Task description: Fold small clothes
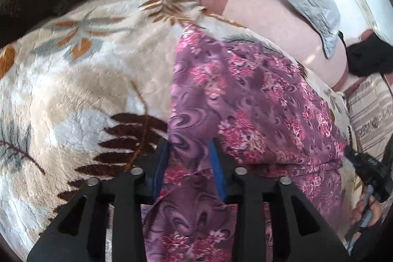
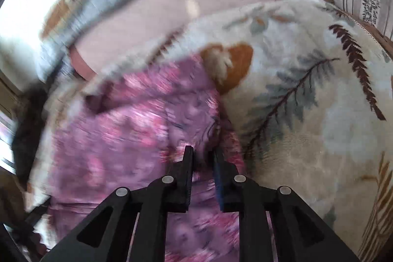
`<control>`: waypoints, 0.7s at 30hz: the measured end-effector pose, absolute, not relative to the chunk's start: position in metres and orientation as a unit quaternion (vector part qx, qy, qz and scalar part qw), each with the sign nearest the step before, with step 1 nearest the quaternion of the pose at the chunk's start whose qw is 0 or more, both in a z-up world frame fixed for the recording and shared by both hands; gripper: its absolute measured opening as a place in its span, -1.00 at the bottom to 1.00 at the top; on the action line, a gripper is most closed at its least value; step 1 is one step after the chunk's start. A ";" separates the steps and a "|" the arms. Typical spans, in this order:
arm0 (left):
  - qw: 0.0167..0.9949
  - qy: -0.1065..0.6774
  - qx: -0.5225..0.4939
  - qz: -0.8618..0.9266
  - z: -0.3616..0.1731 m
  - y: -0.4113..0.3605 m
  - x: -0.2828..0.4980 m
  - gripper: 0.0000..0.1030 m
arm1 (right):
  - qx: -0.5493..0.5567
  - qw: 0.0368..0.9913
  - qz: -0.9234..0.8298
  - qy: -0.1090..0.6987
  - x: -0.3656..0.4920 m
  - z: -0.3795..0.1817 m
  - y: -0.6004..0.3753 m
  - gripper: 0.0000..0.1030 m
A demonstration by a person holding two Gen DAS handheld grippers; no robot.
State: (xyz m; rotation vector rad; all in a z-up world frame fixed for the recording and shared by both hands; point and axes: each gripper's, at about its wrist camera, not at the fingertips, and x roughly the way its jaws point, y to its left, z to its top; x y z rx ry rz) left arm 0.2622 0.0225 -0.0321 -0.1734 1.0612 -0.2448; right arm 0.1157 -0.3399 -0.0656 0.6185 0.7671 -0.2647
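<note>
Two tools, left tool and right tool, each pinching purple floral thin-fabric garment at lower centre, over cream leaf-print plush blanket.

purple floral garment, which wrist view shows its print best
The left wrist view: the purple floral garment is sharp there, swirls and pink flowers readable, stretching across the leaf-print blanket. The right wrist view shows the same cloth badly motion-blurred, only pink and purple smears.
</note>
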 end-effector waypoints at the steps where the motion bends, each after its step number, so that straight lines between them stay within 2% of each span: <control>1: 0.852 0.505 -0.070 -0.118 -0.034 0.018 0.261 -0.15 | 0.301 0.874 -0.118 0.364 0.110 -0.065 -0.338 -0.62; 3: 0.853 0.508 -0.039 -0.109 -0.044 0.009 0.260 -0.12 | 0.301 0.856 -0.108 0.407 0.111 -0.084 -0.330 -0.49; 4: 0.859 0.502 -0.027 -0.103 -0.045 0.007 0.258 0.01 | 0.292 0.841 -0.113 0.442 0.113 -0.096 -0.329 -0.52; 5: 0.861 0.498 -0.021 -0.100 -0.046 0.006 0.256 0.03 | 0.276 0.824 -0.119 0.479 0.116 -0.113 -0.323 -0.51; 6: 0.860 0.500 -0.026 -0.101 -0.047 0.007 0.256 0.04 | 0.262 0.841 -0.122 0.457 0.113 -0.108 -0.319 -0.52; 11: 0.821 0.553 -0.093 -0.108 -0.044 0.029 0.247 0.03 | 0.268 0.814 -0.113 0.503 0.103 -0.099 -0.309 -0.45; 15: 0.799 0.587 -0.064 -0.114 -0.038 0.033 0.216 0.03 | 0.256 0.793 -0.086 0.546 0.081 -0.102 -0.298 -0.30; 21: 0.762 0.631 -0.084 -0.123 -0.033 0.057 0.169 0.04 | 0.258 0.794 -0.058 0.548 0.024 -0.100 -0.286 -0.27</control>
